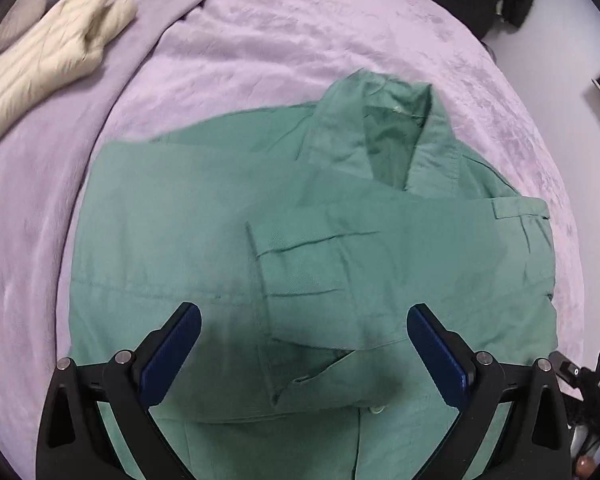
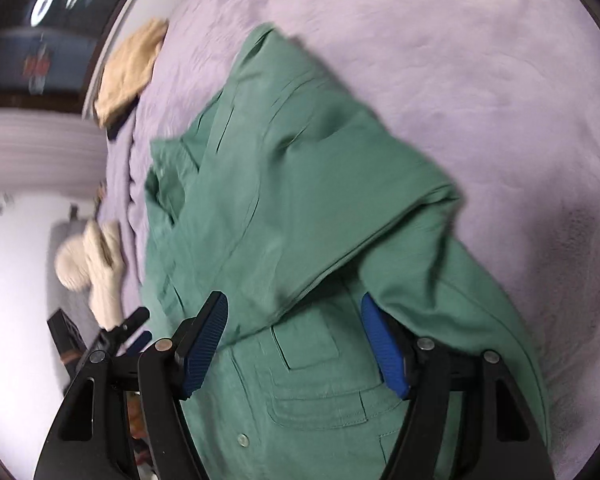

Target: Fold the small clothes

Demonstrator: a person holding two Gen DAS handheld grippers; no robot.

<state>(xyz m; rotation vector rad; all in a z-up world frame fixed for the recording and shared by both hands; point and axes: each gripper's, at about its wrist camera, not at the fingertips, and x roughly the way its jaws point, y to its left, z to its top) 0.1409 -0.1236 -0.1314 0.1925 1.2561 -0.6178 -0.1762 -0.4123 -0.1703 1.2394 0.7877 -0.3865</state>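
Both hand-held grippers — left, right — hover wide open, empty, over green shirt.

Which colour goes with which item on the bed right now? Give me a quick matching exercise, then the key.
Items:
1. shirt
2. blanket
3. puffy garment
4. gripper pads

Colours:
A. lilac
B. blue
C. green
D. cream

Pairs: 1-C, 2-A, 3-D, 4-B

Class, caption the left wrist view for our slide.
Open left tongs hover over a partly folded green shirt on a lilac blanket.
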